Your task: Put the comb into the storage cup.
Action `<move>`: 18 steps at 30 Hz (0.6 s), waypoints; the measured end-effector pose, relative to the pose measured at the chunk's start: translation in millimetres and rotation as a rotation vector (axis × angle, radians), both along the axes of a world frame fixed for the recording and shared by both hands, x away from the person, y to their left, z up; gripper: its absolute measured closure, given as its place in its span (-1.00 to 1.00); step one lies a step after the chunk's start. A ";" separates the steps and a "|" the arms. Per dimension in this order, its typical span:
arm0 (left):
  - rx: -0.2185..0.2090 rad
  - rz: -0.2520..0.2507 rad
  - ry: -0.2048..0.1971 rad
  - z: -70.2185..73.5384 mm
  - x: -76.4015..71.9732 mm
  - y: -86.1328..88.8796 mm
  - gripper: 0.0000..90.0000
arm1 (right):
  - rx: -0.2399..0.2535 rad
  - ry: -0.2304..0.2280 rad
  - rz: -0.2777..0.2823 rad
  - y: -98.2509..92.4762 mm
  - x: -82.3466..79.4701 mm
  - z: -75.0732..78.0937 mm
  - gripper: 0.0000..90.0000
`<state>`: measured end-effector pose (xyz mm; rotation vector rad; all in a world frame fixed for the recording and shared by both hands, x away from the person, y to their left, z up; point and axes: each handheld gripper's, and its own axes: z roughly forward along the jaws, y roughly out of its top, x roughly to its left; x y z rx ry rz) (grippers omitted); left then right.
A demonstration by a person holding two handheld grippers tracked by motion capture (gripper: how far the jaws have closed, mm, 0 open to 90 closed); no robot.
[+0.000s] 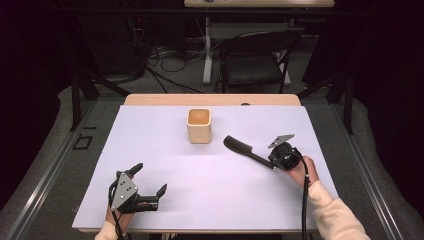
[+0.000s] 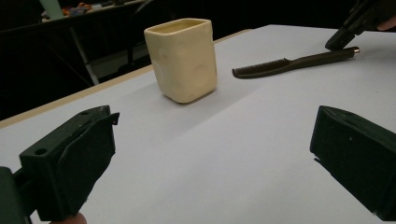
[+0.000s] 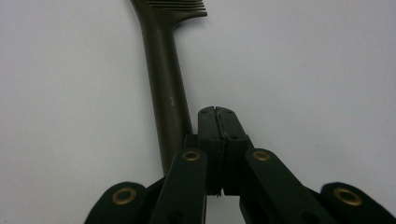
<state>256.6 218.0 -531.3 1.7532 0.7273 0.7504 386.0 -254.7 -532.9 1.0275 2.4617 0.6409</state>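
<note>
A cream square cup [image 1: 199, 126] [image 2: 182, 58] stands upright at the back middle of the white mat [image 1: 210, 195]. A dark comb [image 1: 240, 146] [image 2: 289, 63] [image 3: 166, 70] lies flat to its right, teeth toward the cup. My right gripper [image 1: 272, 163] [image 3: 215, 112] is shut, its jaws pressed together with nothing between them; they sit just beside the end of the comb's handle. It also appears far off as the right gripper [image 2: 336, 42] in the left gripper view. My left gripper [image 1: 148, 179] [image 2: 210, 154] rests open at the front left of the mat, pointing toward the cup.
The mat covers a wooden table [image 1: 210, 99] whose back edge shows beyond the cup. A black chair [image 1: 255, 60] and floor cables [image 1: 170, 62] lie behind the table. Bare mat [image 2: 224, 140] stretches between my left gripper and the cup.
</note>
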 end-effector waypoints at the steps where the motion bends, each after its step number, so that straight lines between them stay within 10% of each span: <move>1: 0.000 0.000 0.000 0.1 0.0 0.0 -1.00 | -0.001 -0.002 -0.001 0.1 -0.7 0.2 1.00; 18: -0.002 -0.001 0.001 -0.2 0.6 -0.4 -1.00 | -0.006 -0.025 -0.008 -0.6 -4.4 7.0 0.70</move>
